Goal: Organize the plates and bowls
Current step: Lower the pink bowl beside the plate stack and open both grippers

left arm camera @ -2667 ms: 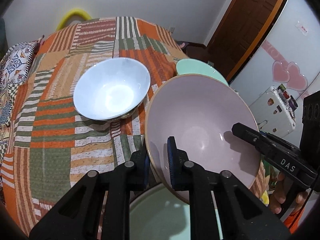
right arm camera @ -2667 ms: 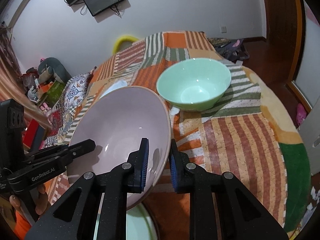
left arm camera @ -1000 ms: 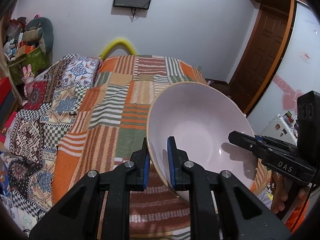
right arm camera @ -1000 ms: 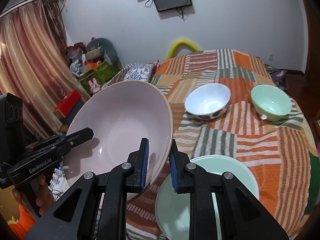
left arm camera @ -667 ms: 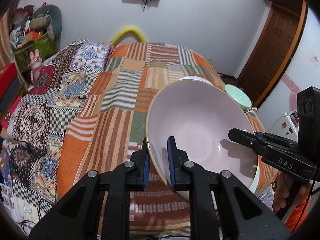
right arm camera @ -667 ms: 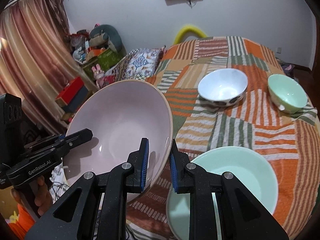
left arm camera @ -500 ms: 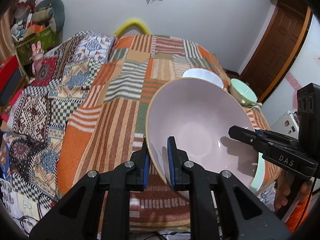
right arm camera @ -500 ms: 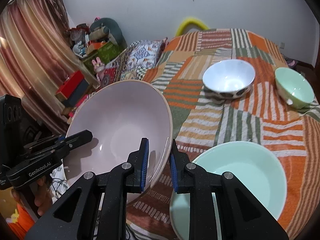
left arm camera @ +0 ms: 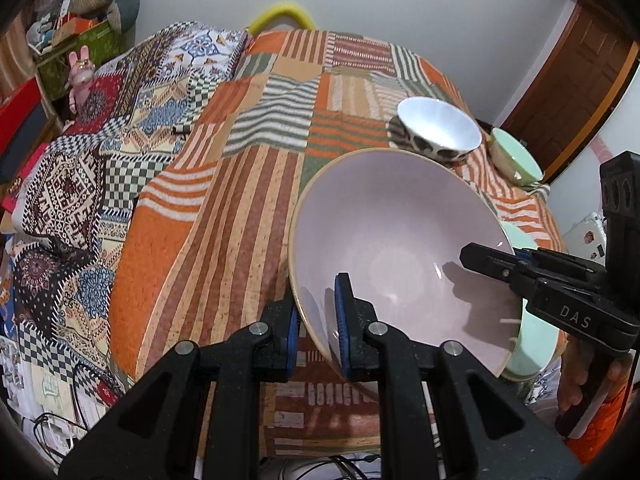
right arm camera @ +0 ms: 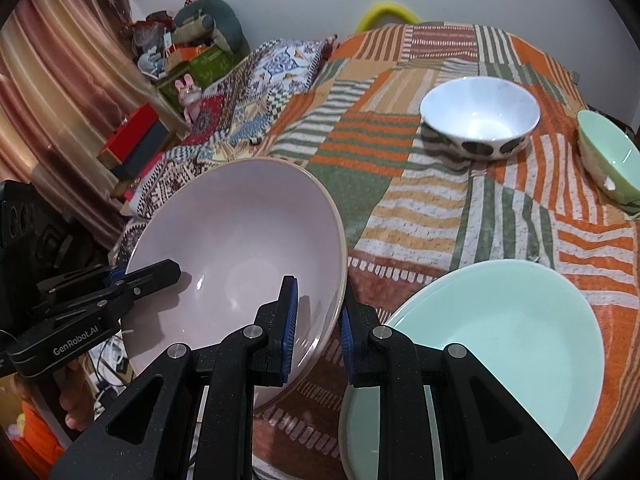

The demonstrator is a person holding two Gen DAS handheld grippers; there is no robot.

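Firstly, left wrist view: left gripper [left arm camera: 315, 320] at lower centre, blue pads clamped on the near rim of the large pink bowl [left arm camera: 396, 248], which fills the centre right, tilted, off the patchwork bedspread [left arm camera: 224, 208]. Right gripper [left arm camera: 516, 258] enters from the right edge, pinching the bowl's far rim. White bowl with dark spots [left arm camera: 438, 128] in the upper right; small green bowl [left arm camera: 516, 156] just beside it, further right. Pale green plate [left arm camera: 536, 344] partly hidden behind the pink bowl, lower right

Next, right wrist view: right gripper [right arm camera: 318, 328] at lower centre, closed on the pink bowl [right arm camera: 240, 240] rim; left gripper [right arm camera: 120, 280] at left, gripping the opposite rim. Green plate [right arm camera: 520, 328] lower right on the bedspread [right arm camera: 420, 208]; white bowl [right arm camera: 480, 120] upper right; green bowl [right arm camera: 608, 160] at the right edge
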